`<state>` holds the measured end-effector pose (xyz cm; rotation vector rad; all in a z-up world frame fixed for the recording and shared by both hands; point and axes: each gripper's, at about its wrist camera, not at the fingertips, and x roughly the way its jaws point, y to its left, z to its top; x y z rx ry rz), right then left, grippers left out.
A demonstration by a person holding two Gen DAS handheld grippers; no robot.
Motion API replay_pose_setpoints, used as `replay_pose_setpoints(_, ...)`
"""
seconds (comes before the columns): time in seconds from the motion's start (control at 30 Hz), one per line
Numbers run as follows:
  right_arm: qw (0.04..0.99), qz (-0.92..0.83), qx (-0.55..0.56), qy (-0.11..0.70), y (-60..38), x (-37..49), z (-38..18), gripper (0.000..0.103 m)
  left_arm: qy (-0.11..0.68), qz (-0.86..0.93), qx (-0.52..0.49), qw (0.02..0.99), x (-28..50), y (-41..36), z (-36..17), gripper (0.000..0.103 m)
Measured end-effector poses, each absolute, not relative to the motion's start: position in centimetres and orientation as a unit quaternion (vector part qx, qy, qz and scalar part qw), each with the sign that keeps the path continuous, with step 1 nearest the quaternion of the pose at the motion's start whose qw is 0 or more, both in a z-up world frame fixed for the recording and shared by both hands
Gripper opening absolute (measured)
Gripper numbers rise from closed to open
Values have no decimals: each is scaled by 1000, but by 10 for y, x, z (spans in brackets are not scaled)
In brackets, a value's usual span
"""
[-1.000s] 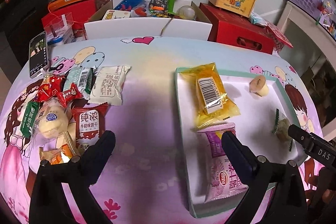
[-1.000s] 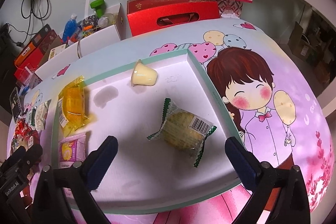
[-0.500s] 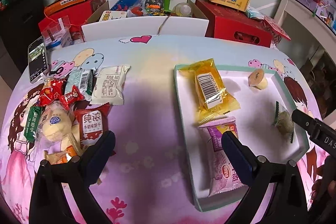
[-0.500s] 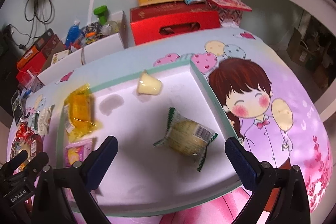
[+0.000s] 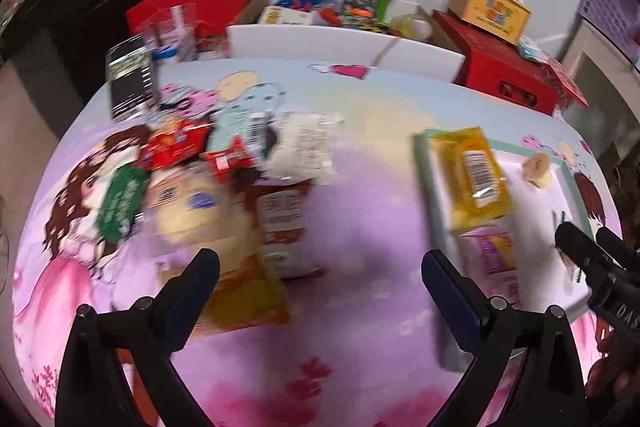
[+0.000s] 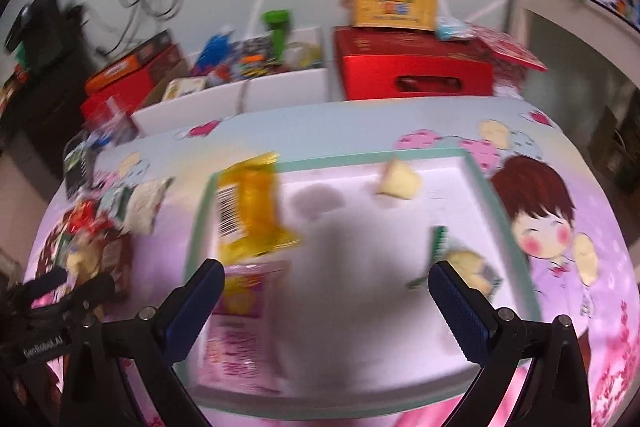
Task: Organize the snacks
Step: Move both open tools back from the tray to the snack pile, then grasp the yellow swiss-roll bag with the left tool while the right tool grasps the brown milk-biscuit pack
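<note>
A white tray with a green rim (image 6: pixel 496 203) holds a yellow packet (image 6: pixel 248 207), a pink packet (image 6: pixel 240 315), a small jelly cup (image 6: pixel 398 181) and a green-edged wrapped cake (image 6: pixel 460 267). A pile of loose snacks (image 5: pixel 208 179) lies on the table's left, with a red-brown packet (image 5: pixel 284 223) and an orange packet (image 5: pixel 244 299) nearest. My left gripper (image 5: pixel 320 283) is open and empty above the table between pile and tray. My right gripper (image 6: pixel 326 291) is open and empty above the tray's near half. Both views are blurred.
A white open box of items (image 5: pixel 344 39), red boxes (image 5: pixel 504 67) and a yellow carton (image 5: pixel 488 7) stand along the table's far edge. A phone (image 5: pixel 130 83) lies at the far left. The tablecloth has cartoon prints.
Both grippers have swung to the left: the snack pile now sits nearer the left gripper's centre and the tray has shifted right in both views. Both stay open.
</note>
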<state>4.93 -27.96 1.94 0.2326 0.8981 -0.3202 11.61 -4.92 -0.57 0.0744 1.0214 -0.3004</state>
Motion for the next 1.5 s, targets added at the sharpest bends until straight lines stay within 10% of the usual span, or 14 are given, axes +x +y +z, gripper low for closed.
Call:
replay_pose_setpoints(0.73,892,5,40,450,-141,83,6,103,490,14,-56,870,119,100,-9,101)
replay_pose_setpoints(1.5,882,16,36,469,-132,96,-15,103,511,-97,-68,851,136,45,-31,101)
